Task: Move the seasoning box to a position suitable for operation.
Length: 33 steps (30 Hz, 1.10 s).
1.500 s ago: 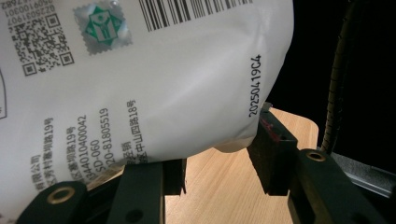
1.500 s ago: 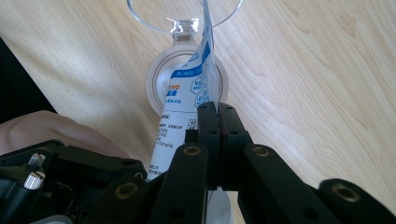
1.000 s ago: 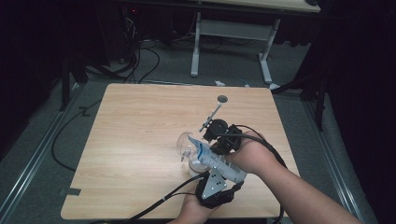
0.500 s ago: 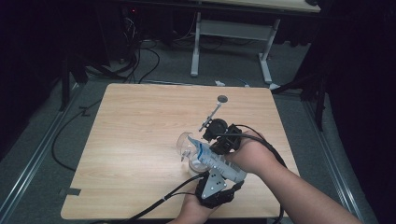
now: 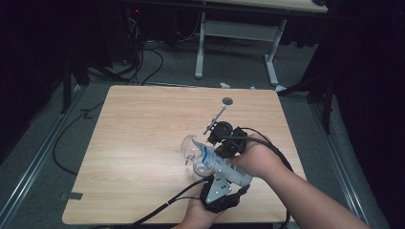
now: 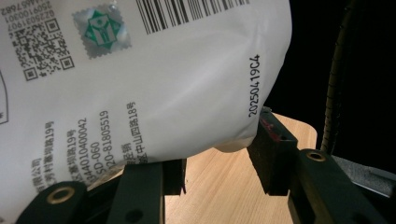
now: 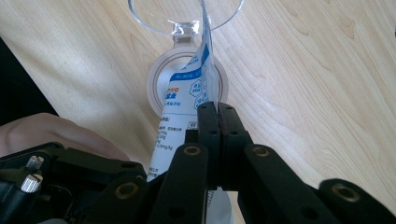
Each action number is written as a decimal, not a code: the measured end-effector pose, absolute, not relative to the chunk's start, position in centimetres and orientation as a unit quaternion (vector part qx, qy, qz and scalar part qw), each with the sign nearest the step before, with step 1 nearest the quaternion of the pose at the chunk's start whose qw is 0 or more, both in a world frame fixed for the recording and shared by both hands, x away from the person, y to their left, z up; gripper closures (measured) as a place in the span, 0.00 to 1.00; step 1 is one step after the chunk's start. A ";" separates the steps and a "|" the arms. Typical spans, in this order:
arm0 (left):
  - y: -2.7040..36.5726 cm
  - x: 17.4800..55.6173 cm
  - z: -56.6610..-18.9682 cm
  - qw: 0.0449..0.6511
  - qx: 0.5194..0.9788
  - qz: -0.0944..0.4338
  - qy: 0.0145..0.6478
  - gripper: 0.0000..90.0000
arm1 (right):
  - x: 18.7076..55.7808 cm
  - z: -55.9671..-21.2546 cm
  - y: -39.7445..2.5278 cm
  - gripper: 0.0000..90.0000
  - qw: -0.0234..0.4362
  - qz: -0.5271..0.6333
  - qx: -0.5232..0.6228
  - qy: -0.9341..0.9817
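**benchrat:** Pouch (image 5: 220, 164) question: which way was it actually lying when the glass (image 5: 191, 149) was that close?

**tongs_guy:** Tilted. Its long axis ran from the person's side of the desk (image 5: 143, 129) up and away toward the left, low end at the left gripper (image 5: 224, 177), top edge leaning over the clear stemmed glass. So the glass lay ahead of both grippers along that same line, and the pouch's mouth end pointed into the bowl (image 7: 186, 11).

**benchrat:** And who had hold of what?

**tongs_guy:** Right gripper (image 7: 217, 112) had its jaws pressed together on the pouch's thin edge, pinching it just short of the glass foot (image 7: 187, 77). It was the nearer one to the glass. Left gripper (image 6: 215, 165) sat under the bottom corner of the pouch (image 6: 140, 79); jaws looked spread with the bag resting between them, but whether they were really squeezing it I couldn't tell.

**benchrat:** So any pour would turn on that tilt?

**tongs_guy:** I'd guess so, raise the low end more.
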<state>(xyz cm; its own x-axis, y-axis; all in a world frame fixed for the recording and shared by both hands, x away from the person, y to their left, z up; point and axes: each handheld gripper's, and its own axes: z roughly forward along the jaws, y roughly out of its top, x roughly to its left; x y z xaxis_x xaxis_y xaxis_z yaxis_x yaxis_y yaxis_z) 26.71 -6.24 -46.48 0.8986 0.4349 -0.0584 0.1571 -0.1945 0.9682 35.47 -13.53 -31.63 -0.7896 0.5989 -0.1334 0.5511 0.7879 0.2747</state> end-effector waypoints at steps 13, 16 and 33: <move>-6.1 26.8 -46.4 0.607 0.761 0.117 0.196 0.66 | 35.5 -31.7 -13.2 1.00 0.109 0.111 0.302 0.941; -6.1 26.8 -46.4 0.607 0.761 0.117 0.196 0.66 | 35.5 -31.7 -13.2 1.00 0.109 0.111 0.302 0.941; -6.1 26.7 -46.2 0.610 0.760 0.116 0.193 0.65 | 35.5 -31.5 -13.2 1.00 0.109 0.115 0.303 0.940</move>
